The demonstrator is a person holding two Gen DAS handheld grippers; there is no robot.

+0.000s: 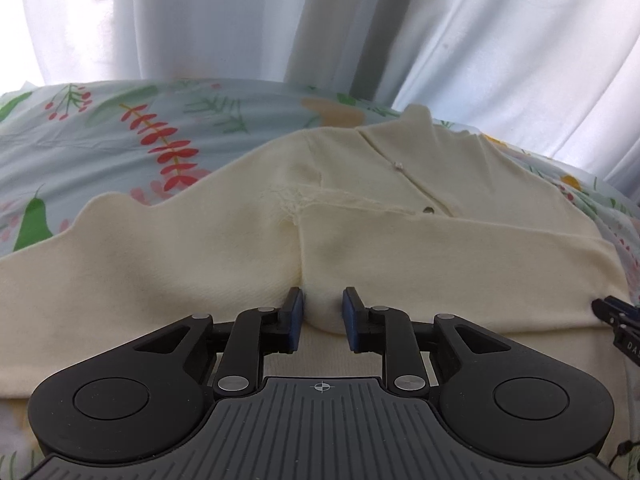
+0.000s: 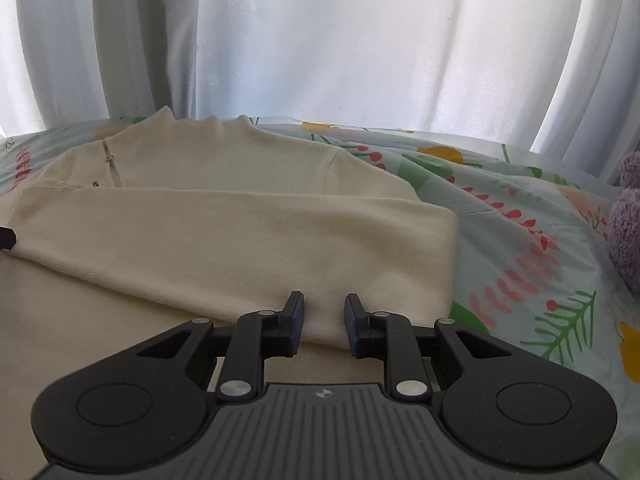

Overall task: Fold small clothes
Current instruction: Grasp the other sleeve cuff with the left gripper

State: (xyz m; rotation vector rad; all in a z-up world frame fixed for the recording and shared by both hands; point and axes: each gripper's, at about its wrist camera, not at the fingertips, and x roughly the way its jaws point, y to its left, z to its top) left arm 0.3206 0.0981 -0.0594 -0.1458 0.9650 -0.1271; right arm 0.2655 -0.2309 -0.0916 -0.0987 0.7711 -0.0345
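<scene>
White curtains [image 2: 320,40] are hanging behind a bed covered by a pale blue floral bedsheet [image 2: 520,208], its leaf and berry print showing on both sides of the scene. A cream sweater [image 2: 224,232] is lying spread across the sheet, collar toward the curtains, with its lower part doubled up over the chest so a folded edge is running across both views. In the left wrist view the same cream sweater [image 1: 160,248] is bunching into a crease at the middle, a small button [image 1: 398,166] showing on the placket near the collar. A purple plush toy [image 2: 628,232] is sitting on the sheet at the far right edge, well apart from the garment. The left gripper [image 1: 322,316] is resting low at the folded edge, its blue-padded fingers [image 1: 297,312] standing narrowly apart with a hump of knit rising between them. The right gripper [image 2: 323,320] is doing likewise near the fold's right corner, fingers narrowly parted around the cloth edge.
</scene>
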